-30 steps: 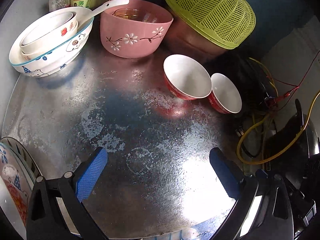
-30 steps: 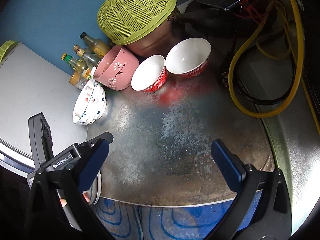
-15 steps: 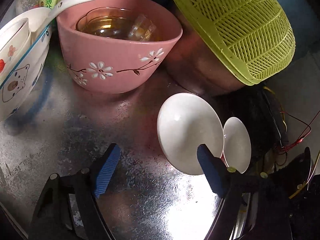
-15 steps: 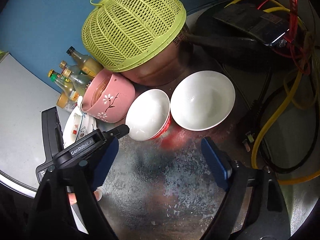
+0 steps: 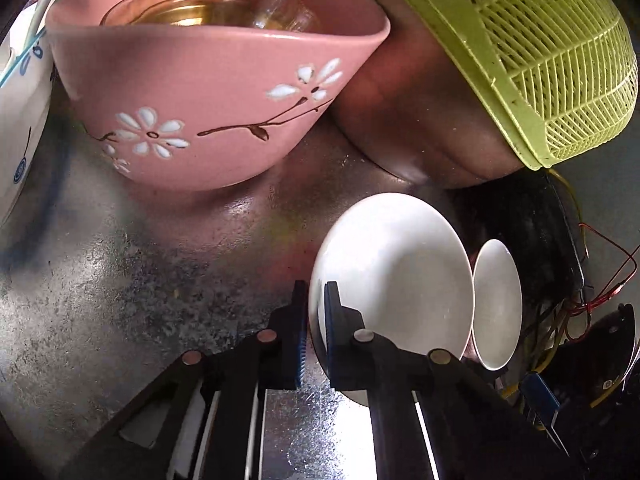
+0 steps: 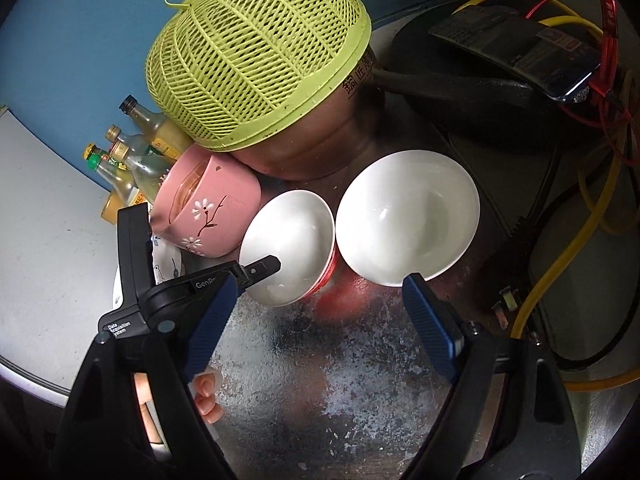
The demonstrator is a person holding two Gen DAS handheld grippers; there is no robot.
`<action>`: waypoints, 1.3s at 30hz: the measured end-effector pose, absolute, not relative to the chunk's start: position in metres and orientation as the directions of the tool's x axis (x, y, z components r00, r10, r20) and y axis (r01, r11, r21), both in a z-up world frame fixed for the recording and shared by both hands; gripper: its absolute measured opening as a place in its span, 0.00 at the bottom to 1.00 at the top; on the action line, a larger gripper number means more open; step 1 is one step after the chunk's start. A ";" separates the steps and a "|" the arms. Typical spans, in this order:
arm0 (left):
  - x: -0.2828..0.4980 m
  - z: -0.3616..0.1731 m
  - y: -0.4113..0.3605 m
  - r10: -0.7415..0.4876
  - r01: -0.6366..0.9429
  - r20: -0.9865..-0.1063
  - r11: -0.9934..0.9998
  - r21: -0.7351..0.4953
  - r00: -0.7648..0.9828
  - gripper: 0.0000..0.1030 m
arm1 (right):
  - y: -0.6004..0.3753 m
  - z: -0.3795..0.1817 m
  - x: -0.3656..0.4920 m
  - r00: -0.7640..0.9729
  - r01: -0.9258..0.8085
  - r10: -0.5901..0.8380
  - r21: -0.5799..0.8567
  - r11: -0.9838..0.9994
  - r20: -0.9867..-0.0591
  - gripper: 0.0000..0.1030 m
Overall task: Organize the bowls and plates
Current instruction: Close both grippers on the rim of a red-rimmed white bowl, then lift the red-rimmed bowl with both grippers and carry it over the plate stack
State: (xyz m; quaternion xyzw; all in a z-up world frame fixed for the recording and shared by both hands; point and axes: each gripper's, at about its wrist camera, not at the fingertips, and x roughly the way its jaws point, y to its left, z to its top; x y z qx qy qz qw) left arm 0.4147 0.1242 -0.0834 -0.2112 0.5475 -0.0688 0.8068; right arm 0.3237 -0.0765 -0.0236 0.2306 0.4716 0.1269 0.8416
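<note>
Two small bowls, red outside and white inside, stand side by side on the round metal table. My left gripper is shut on the near rim of the nearer red bowl, one finger inside, one outside; that bowl also shows in the right wrist view. The second red bowl stands just to its right. My right gripper is open and empty, just in front of both bowls, its right fingertip by the second bowl's rim.
A pink flowered bowl with glassware inside stands at the left, beside white stacked bowls. A green mesh cover tops a brown pot behind. Bottles stand at the back left. Cables and a dark pan lie at the right.
My left gripper moved forward and closed on the nearer red bowl's rim. My right gripper moved closer to the two bowls and stayed open.
</note>
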 end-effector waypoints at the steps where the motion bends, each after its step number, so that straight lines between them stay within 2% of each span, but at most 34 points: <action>1: 0.413 -0.083 0.126 -0.339 -0.119 -0.857 0.904 -0.411 0.387 0.06 | -0.075 -0.025 0.324 0.518 0.003 0.435 0.510 0.860 -0.736 0.83; 9: 0.392 -0.076 0.159 -0.311 -0.140 -0.880 0.914 -0.380 0.360 0.06 | -0.050 -0.035 0.325 0.467 -0.039 0.502 0.550 0.834 -0.728 0.83; 11: 0.389 -0.076 0.165 -0.311 -0.140 -0.880 0.914 -0.381 0.360 0.05 | -0.045 -0.042 0.327 0.444 -0.037 0.526 0.572 0.819 -0.725 0.79; 13: 0.385 -0.078 0.167 -0.311 -0.143 -0.880 0.913 -0.381 0.359 0.06 | -0.038 -0.052 0.334 0.414 -0.031 0.541 0.582 0.813 -0.733 0.66; 14: 0.385 -0.079 0.168 -0.310 -0.144 -0.881 0.914 -0.380 0.358 0.05 | -0.037 -0.058 0.337 0.400 -0.021 0.543 0.585 0.811 -0.738 0.63; 17: 0.386 -0.077 0.171 -0.309 -0.142 -0.879 0.914 -0.379 0.362 0.05 | -0.034 -0.076 0.351 0.370 0.018 0.542 0.589 0.808 -0.755 0.46; 19: 0.386 -0.076 0.171 -0.307 -0.139 -0.880 0.916 -0.377 0.362 0.06 | -0.030 -0.084 0.358 0.361 0.024 0.529 0.575 0.818 -0.768 0.31; 21: 0.391 -0.077 0.167 -0.308 -0.146 -0.881 0.914 -0.379 0.359 0.06 | -0.026 -0.089 0.362 0.356 0.020 0.521 0.564 0.826 -0.776 0.23; 25: 0.394 -0.076 0.160 -0.302 -0.134 -0.882 0.920 -0.369 0.361 0.06 | -0.020 -0.089 0.365 0.364 0.005 0.483 0.520 0.854 -0.796 0.15; 39: 0.345 -0.039 0.151 -0.307 -0.073 -0.865 0.929 -0.362 0.396 0.06 | -0.025 -0.053 0.321 0.404 -0.016 0.465 0.502 0.865 -0.788 0.13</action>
